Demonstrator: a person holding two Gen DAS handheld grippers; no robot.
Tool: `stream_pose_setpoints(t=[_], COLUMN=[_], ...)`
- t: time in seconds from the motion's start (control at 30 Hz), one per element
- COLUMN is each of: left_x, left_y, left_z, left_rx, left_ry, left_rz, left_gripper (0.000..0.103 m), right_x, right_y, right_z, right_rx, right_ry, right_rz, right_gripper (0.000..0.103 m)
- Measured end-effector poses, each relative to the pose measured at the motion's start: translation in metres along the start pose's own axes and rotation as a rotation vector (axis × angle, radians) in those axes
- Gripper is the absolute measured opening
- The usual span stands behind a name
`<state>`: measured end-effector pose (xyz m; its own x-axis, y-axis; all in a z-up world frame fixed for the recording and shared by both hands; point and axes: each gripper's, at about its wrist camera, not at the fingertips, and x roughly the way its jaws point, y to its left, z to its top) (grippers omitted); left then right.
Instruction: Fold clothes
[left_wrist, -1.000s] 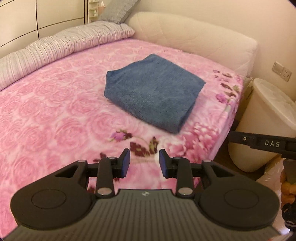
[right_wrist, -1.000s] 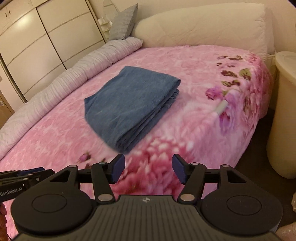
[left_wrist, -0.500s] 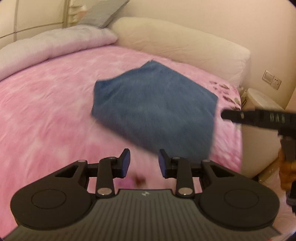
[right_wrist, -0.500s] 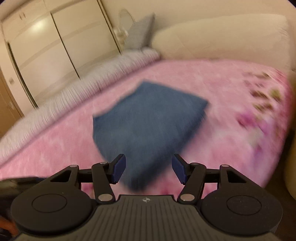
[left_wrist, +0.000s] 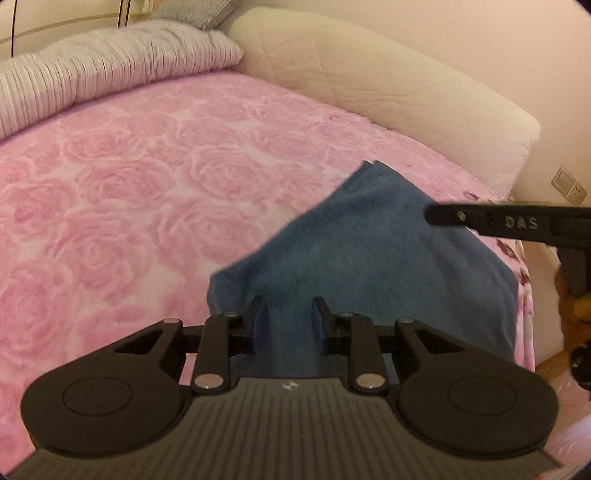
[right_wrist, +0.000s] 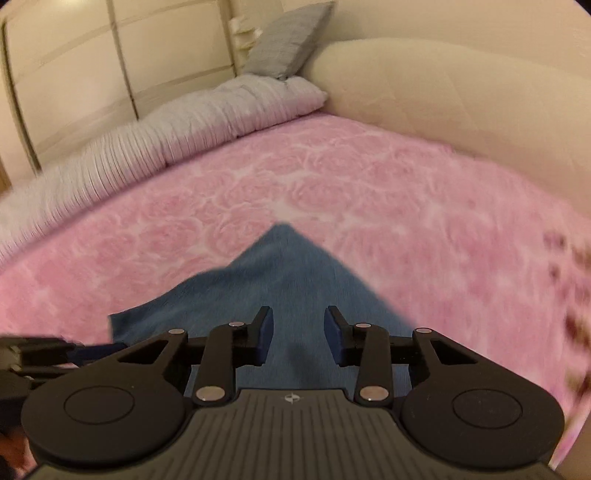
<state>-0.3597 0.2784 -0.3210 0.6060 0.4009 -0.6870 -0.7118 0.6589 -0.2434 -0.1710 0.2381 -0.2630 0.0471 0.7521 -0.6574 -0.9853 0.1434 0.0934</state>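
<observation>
A folded blue towel (left_wrist: 388, 258) lies on the pink rose-patterned bed (left_wrist: 129, 184), near its right edge. My left gripper (left_wrist: 288, 308) hangs over the towel's near left corner. Its jaws are closing, a narrow gap is left, and the towel shows through it unpinched. My right gripper (right_wrist: 299, 319) is over the towel (right_wrist: 280, 280) too, with its jaws closing, a gap between the pads and only towel surface beneath. In the left wrist view the right gripper's finger (left_wrist: 480, 219) reaches in above the towel's right part. The right wrist view is blurred.
A rolled striped grey-pink duvet (left_wrist: 92, 74) runs along the far side of the bed. A cream padded headboard (left_wrist: 369, 74) stands behind, with a grey pillow (right_wrist: 288, 40) and wardrobe doors (right_wrist: 92, 66). The bed drops off at the right, below a wall socket (left_wrist: 569, 186).
Both grippers have moved in over the bed until the towel lies right under their fingers. The right jaws have narrowed clearly, the left slightly.
</observation>
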Motion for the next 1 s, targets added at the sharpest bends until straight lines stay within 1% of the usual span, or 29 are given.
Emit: stream_pose_setpoints(t=[0.07, 0.17, 0.2, 0.27, 0.3, 0.37, 0.43, 0.47, 0.5, 0.53, 0.6, 0.63, 0.7, 0.73, 0.77, 0.8, 0.83, 0.87, 0.9, 1.0], left_x=[0.015, 0.039, 0.048, 0.064, 0.068, 0.070, 0.065, 0.060, 0.053, 0.046, 0.030, 0.022, 0.004, -0.007, -0.018, -0.029, -0.039, -0.049, -0.058, -0.082], left_y=[0.009, 0.023, 0.029, 0.041, 0.043, 0.045, 0.045, 0.044, 0.043, 0.041, 0.036, 0.031, 0.016, 0.006, -0.004, -0.013, -0.022, -0.030, -0.038, -0.058], left_z=[0.006, 0.010, 0.010, 0.010, 0.012, 0.018, 0.025, 0.029, 0.032, 0.037, 0.047, 0.052, 0.060, 0.063, 0.066, 0.068, 0.070, 0.072, 0.074, 0.077], left_rx=[-0.031, -0.060, -0.074, -0.112, -0.121, -0.130, -0.134, -0.139, -0.144, -0.148, -0.153, -0.151, -0.127, -0.100, -0.078, -0.064, -0.052, -0.041, -0.031, -0.003], left_ry=[0.025, 0.056, 0.069, 0.102, 0.116, 0.135, 0.164, 0.175, 0.182, 0.198, 0.248, 0.273, 0.324, 0.338, 0.344, 0.349, 0.357, 0.360, 0.358, 0.357], left_rz=[-0.006, 0.004, 0.005, 0.001, -0.002, 0.001, 0.016, 0.024, 0.030, 0.043, 0.079, 0.101, 0.145, 0.152, 0.154, 0.153, 0.150, 0.150, 0.152, 0.146], left_gripper=[0.020, 0.019, 0.018, 0.012, 0.012, 0.012, 0.012, 0.012, 0.012, 0.012, 0.012, 0.014, 0.017, 0.018, 0.019, 0.021, 0.025, 0.027, 0.030, 0.032], right_x=[0.019, 0.060, 0.072, 0.092, 0.101, 0.112, 0.115, 0.111, 0.104, 0.092, 0.065, 0.050, 0.019, 0.004, -0.012, -0.027, -0.041, -0.055, -0.067, -0.099], right_y=[0.014, 0.030, 0.028, 0.015, 0.007, -0.011, -0.027, -0.032, -0.036, -0.041, -0.053, -0.059, -0.063, -0.066, -0.065, -0.062, -0.058, -0.054, -0.051, -0.043], right_z=[0.010, 0.012, 0.011, 0.012, 0.013, 0.018, 0.031, 0.037, 0.043, 0.048, 0.053, 0.053, 0.049, 0.047, 0.045, 0.041, 0.037, 0.033, 0.029, 0.015], right_rx=[-0.111, -0.281, -0.280, -0.202, -0.152, -0.036, 0.084, 0.121, 0.158, 0.192, 0.272, 0.312, 0.370, 0.399, 0.414, 0.416, 0.415, 0.415, 0.418, 0.439], right_ry=[-0.004, 0.036, 0.064, 0.112, 0.132, 0.168, 0.206, 0.212, 0.210, 0.205, 0.214, 0.227, 0.258, 0.274, 0.294, 0.315, 0.332, 0.350, 0.366, 0.409], right_rz=[-0.031, -0.102, -0.100, -0.062, -0.048, -0.011, 0.025, 0.031, 0.027, 0.011, -0.026, -0.035, -0.037, -0.039, -0.047, -0.060, -0.071, -0.082, -0.090, -0.119], right_gripper=[0.038, 0.037, 0.037, 0.037, 0.033, 0.035, 0.036, 0.037, 0.041, 0.044, 0.044, 0.044, 0.048, 0.050, 0.056, 0.059, 0.059, 0.062, 0.067, 0.067])
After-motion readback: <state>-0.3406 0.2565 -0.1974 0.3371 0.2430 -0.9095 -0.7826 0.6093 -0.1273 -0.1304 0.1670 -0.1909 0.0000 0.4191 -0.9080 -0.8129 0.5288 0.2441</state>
